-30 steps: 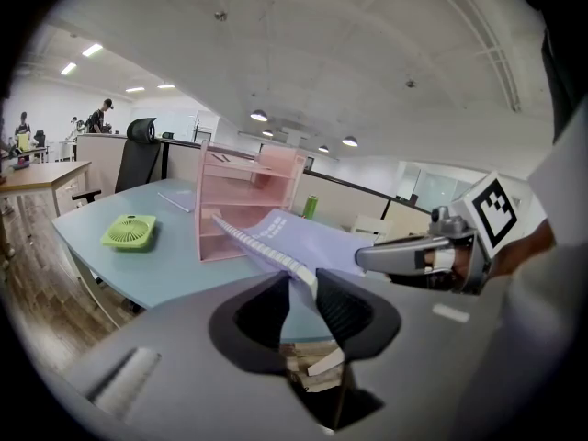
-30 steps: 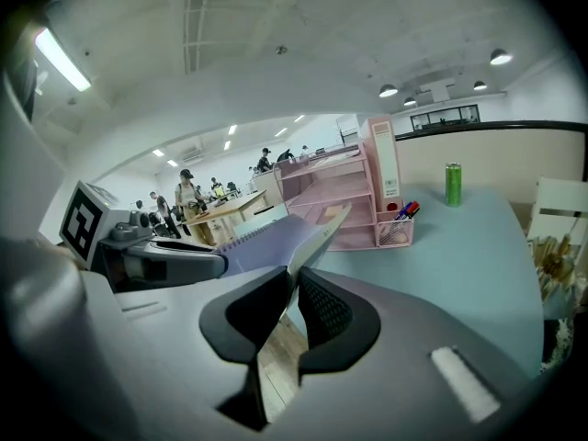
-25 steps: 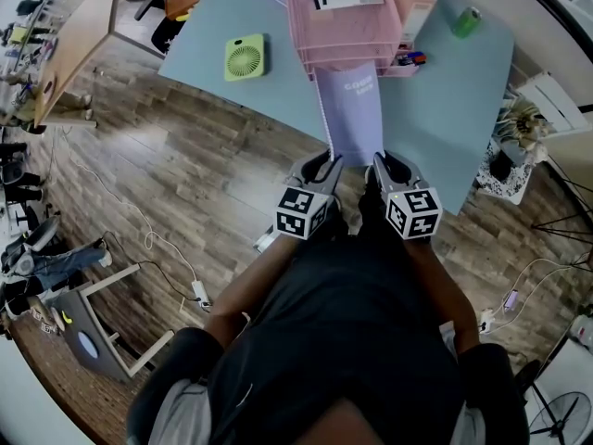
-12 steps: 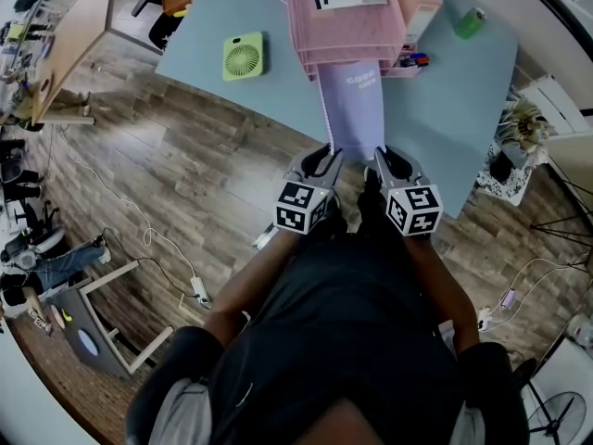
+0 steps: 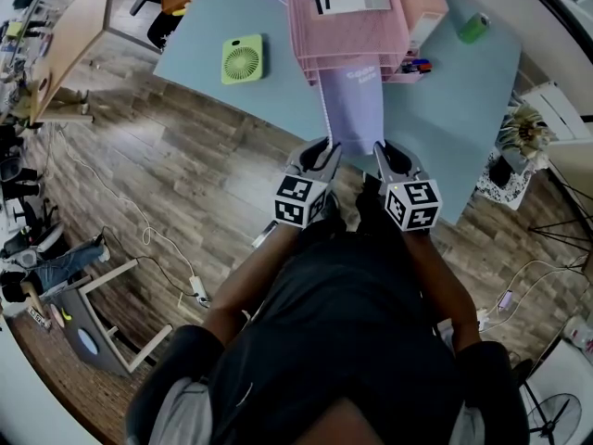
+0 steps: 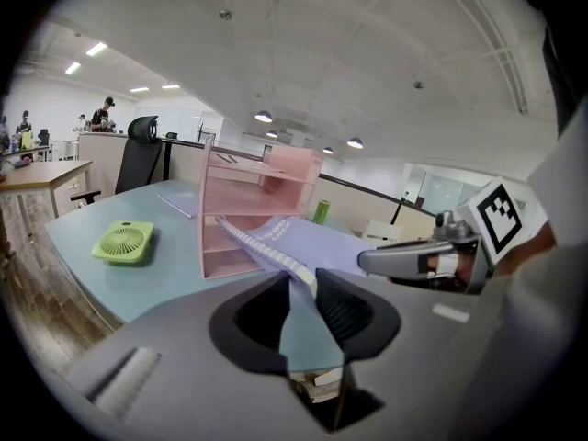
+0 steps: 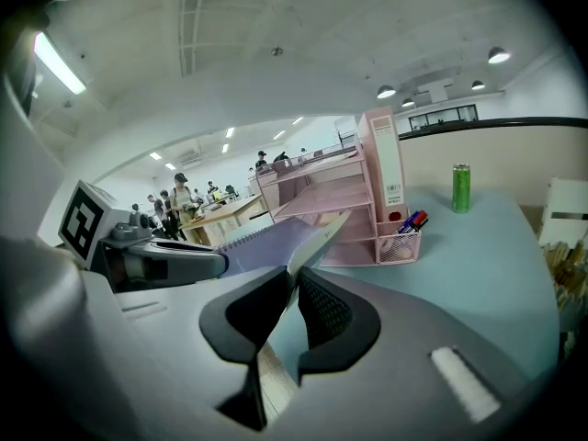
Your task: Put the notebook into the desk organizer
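Head view: I have the left gripper (image 5: 321, 146) and right gripper (image 5: 382, 148) side by side at the near edge of the blue table (image 5: 445, 128). Each is pinched on a near corner of the lilac notebook (image 5: 355, 109). Its far end is already tucked under the trays of the pink desk organizer (image 5: 347, 26), and most of it is still outside

Left gripper view: my jaws are pressed tight on the spiral-bound corner of the notebook (image 6: 296, 244). The spiral edge runs away from me into one of the lower shelves of the desk organizer (image 6: 246, 220); I cannot tell which shelf. The green fan (image 6: 122, 243) sits well apart on the left

Right gripper view: these jaws nip the thin right edge of the notebook (image 7: 317, 239), nearly together. The pen basket (image 7: 405, 239) stands just right of the shelf mouth

My worry is the push – if the spiral snags on a shelf lip, the notebook could buckle between my two pinches or shove the organizer away. Uneven pushing would skew it toward the pen basket, and such shallow corner grips could slip
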A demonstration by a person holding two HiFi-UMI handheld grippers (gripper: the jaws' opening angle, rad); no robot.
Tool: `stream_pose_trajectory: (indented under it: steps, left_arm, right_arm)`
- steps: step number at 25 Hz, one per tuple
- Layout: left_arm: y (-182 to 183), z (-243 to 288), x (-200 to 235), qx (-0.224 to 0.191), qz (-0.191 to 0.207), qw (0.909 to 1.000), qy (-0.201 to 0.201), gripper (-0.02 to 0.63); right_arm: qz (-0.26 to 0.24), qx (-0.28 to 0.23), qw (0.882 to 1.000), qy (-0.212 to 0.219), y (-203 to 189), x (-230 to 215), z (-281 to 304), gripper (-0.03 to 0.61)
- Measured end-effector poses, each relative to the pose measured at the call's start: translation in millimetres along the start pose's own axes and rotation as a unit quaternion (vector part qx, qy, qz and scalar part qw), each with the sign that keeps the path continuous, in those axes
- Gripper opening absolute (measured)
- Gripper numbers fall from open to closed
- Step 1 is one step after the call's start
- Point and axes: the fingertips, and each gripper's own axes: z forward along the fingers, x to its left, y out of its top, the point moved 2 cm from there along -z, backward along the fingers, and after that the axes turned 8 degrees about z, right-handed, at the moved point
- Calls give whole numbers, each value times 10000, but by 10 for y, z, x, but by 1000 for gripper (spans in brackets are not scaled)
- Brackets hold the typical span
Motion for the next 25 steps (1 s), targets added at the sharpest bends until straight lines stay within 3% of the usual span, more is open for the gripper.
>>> stream_pose_trajectory:
  steps: [25]
  left_arm:
    - [128, 570, 488, 155, -201, 9995, 194, 152]
  right_arm:
    - [-54, 130, 9999, -92, 329, -368, 592, 41]
